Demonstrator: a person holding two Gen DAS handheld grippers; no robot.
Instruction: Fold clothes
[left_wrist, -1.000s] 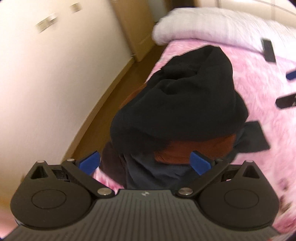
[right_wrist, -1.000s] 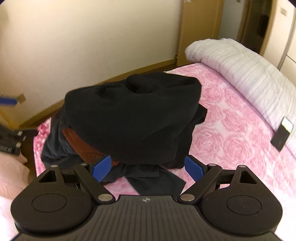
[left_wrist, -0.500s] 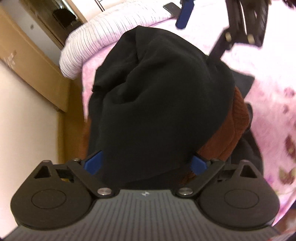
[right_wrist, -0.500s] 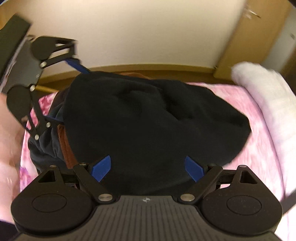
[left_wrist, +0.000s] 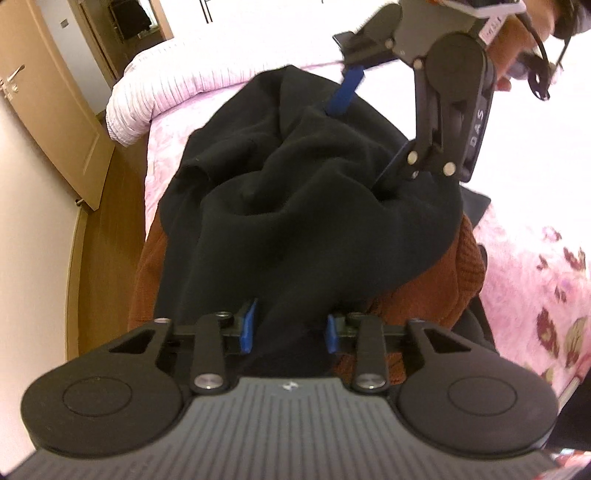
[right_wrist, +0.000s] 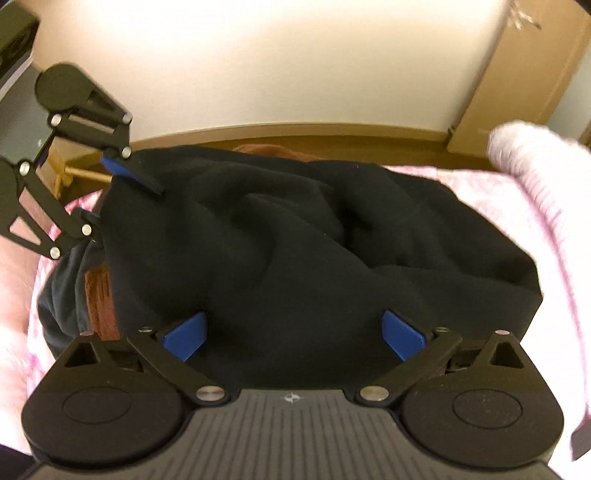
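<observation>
Both grippers were black with round hubs, silver screws, blue pads (right_wrist: 184, 334) and ribbed grey bodies.

Black garment (left_wrist: 295, 206): plain black, no pattern, topmost in the pile. Knit garment (left_wrist: 436, 295): rust brown, ribbed texture, beneath the black one. Third garment (right_wrist: 62, 295): dark navy, at the pile's lower edge. Bed cover (left_wrist: 535, 288): pink with a rose pattern. Folded blanket (left_wrist: 162, 96): pale pink with fine stripes. Left tool (left_wrist: 290, 330) and right tool (right_wrist: 293, 332): black bodies, blue pads.
</observation>
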